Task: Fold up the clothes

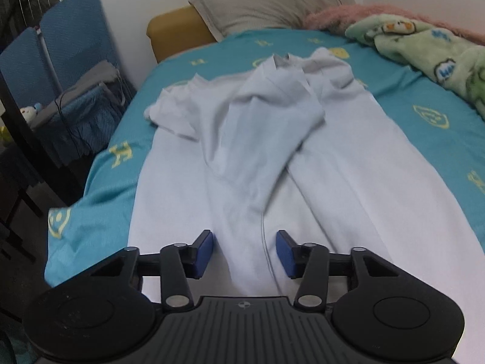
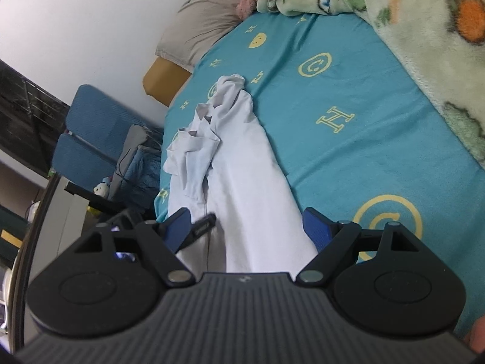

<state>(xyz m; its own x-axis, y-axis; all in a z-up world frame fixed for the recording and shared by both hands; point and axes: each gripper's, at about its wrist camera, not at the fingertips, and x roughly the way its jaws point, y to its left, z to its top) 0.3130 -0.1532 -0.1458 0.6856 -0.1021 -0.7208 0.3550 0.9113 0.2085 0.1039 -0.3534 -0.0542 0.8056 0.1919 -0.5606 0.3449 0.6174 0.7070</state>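
Left wrist view: the pale shirt lies lengthwise on the bed, one side already flapped over its middle. The left gripper hangs part-open over the near hem, clamping nothing.

Right wrist view: the right gripper gapes wide and empty above the shirt. The cloth looks light, limp and slack; pinch an edge or hem.
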